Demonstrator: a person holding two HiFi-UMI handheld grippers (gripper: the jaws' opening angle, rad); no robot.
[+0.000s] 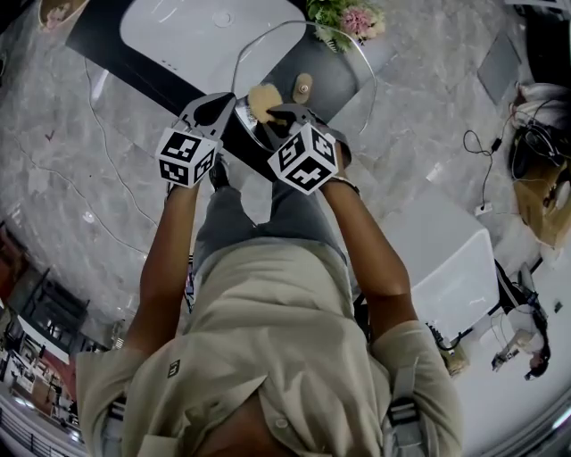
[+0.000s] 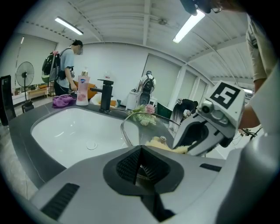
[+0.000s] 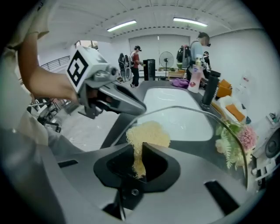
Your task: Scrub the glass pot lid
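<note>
The glass pot lid (image 1: 343, 76) hangs tilted over the dark counter beside the sink, its knob (image 1: 304, 87) facing me. My left gripper (image 1: 217, 109) is shut on the lid's near rim; in the left gripper view the glass edge (image 2: 124, 131) rises just beyond the closed jaws (image 2: 140, 168). My right gripper (image 1: 284, 114) is shut on a yellow scrub sponge (image 1: 262, 98). In the right gripper view the sponge (image 3: 146, 135) sticks out from the jaws (image 3: 140, 164) and presses flat on the lid (image 3: 197, 127), close to the left gripper (image 3: 113, 98).
A white sink (image 2: 78, 131) with a black faucet (image 2: 106, 94) lies left of the lid. A pink bottle (image 2: 82, 85), purple cloth (image 2: 63, 101) and flowers (image 1: 348, 18) stand on the counter. A person with a backpack (image 2: 65, 65) stands behind it. A white cabinet (image 1: 446, 259) stands on the floor.
</note>
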